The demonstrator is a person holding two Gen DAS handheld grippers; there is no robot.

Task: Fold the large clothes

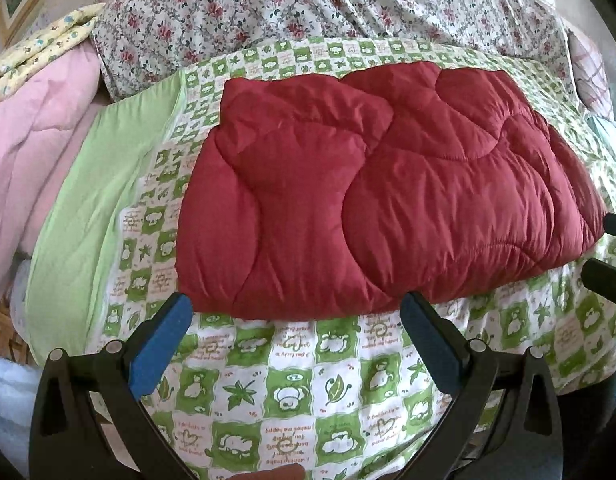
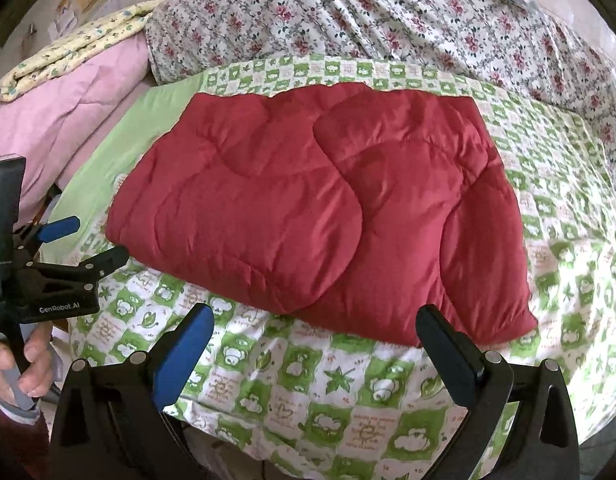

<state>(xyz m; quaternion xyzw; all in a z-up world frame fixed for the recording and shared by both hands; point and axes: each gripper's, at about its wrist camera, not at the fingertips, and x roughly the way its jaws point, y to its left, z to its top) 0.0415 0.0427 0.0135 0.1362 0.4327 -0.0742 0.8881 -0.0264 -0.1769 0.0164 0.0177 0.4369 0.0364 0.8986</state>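
Observation:
A folded dark red quilted garment (image 1: 380,188) lies flat on the green-and-white checked bedsheet (image 1: 292,392). In the right wrist view the same red bundle (image 2: 328,208) fills the middle. My left gripper (image 1: 296,316) is open, its tips at the garment's near edge, nothing between the fingers. It shows again at the left edge of the right wrist view as the left gripper (image 2: 88,240), held by a hand (image 2: 20,364). My right gripper (image 2: 314,326) is open just short of the garment's near edge. Its fingertips (image 1: 604,276) poke in at the right edge of the left wrist view.
A floral sheet (image 1: 308,4) covers the far part of the bed. Pink bedding (image 1: 32,152) and a yellow patterned blanket (image 1: 40,48) are piled at the left. A plain green strip (image 1: 92,216) borders the checked sheet. The bed's near edge drops off at the bottom right.

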